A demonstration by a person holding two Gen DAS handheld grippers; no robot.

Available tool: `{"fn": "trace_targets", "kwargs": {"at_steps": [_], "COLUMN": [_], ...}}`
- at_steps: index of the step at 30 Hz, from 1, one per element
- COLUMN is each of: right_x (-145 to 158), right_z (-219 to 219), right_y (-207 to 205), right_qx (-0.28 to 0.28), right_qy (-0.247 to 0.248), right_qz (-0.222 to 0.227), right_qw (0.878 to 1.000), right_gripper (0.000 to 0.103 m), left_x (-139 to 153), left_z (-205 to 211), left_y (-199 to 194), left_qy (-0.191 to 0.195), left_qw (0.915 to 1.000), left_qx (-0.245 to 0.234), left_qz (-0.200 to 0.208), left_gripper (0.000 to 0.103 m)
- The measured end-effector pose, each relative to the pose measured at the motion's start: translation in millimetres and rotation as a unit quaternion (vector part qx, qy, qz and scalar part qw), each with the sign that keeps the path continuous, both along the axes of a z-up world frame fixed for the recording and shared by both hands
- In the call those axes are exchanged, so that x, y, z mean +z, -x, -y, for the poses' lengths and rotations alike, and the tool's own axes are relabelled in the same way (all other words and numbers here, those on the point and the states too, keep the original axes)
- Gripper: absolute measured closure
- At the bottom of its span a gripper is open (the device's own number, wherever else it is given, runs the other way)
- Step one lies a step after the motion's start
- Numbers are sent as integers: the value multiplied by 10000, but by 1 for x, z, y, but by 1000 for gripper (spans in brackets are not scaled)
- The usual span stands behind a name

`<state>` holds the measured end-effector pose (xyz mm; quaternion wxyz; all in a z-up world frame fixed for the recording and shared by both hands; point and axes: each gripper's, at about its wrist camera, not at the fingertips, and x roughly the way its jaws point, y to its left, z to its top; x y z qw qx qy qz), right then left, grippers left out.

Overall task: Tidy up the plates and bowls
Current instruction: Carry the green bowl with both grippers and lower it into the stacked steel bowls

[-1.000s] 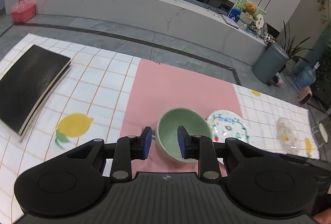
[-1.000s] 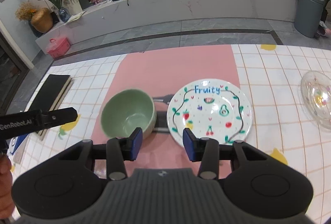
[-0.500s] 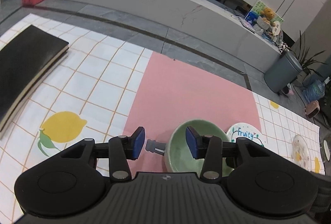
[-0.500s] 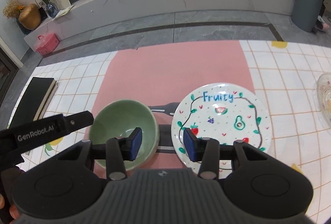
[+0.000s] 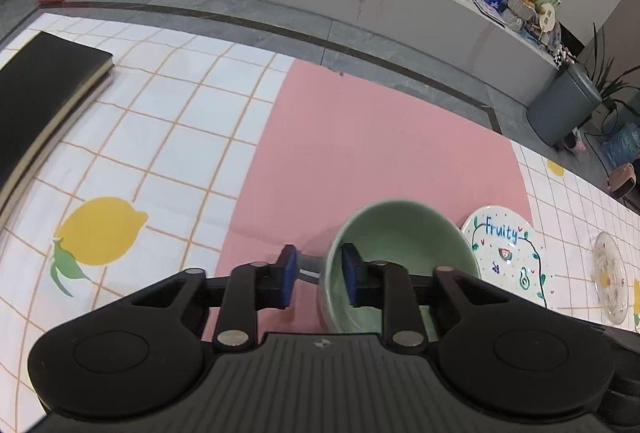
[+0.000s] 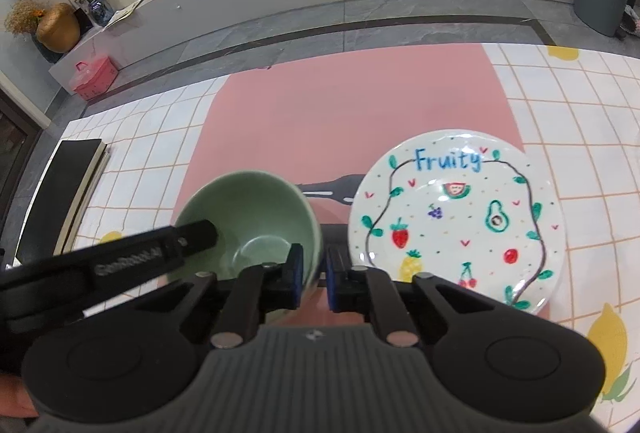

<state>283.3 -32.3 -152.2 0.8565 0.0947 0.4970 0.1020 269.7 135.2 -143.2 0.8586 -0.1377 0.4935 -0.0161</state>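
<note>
A pale green bowl sits on the pink mat. My left gripper straddles its left rim, one pad inside and one outside, with a gap still showing. My right gripper has closed on the bowl's right rim, one pad inside and one outside. The left gripper's finger reaches into the bowl in the right wrist view. A white "Fruity" plate lies flat just right of the bowl. A black utensil lies between them.
A clear glass dish lies at the far right. A black book lies at the left of the lemon-print cloth. The table's far edge drops to a grey floor.
Both grippers moved down and in onto the bowl. The left jaws narrowed around its left rim. The right jaws closed from wide open onto its right rim.
</note>
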Motion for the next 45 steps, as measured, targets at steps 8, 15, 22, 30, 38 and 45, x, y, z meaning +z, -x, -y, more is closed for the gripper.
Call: {"fn": "trace_targets", "kwargs": {"at_steps": [8, 15, 22, 30, 38, 45], "right_x": [0, 5, 26, 62, 85, 97], "right_z": [2, 9, 16, 24, 34, 47], "right_y": [2, 17, 49, 105, 167, 218], "right_qx": [-142, -261, -333, -176, 17, 247], "right_qy": [-59, -207, -346, -566, -680, -781], "right_qz": [-91, -213, -75, 217, 214, 282], "right_qw": [9998, 9992, 9988, 9980, 9975, 9962], "right_gripper": [96, 97, 97, 97, 97, 97], "left_x": [4, 11, 32, 74, 100, 113], "left_z": [13, 13, 16, 17, 21, 20], "left_y": [2, 17, 44, 96, 157, 207], "left_qy": [-288, -246, -260, -233, -133, 147], "left_qw": [9994, 9994, 9993, 9994, 9993, 9984], "left_qx": [-176, -227, -266, -69, 224, 409], "left_qz": [-81, -88, 43, 232, 286, 362], "left_gripper": [92, 93, 93, 93, 93, 93]}}
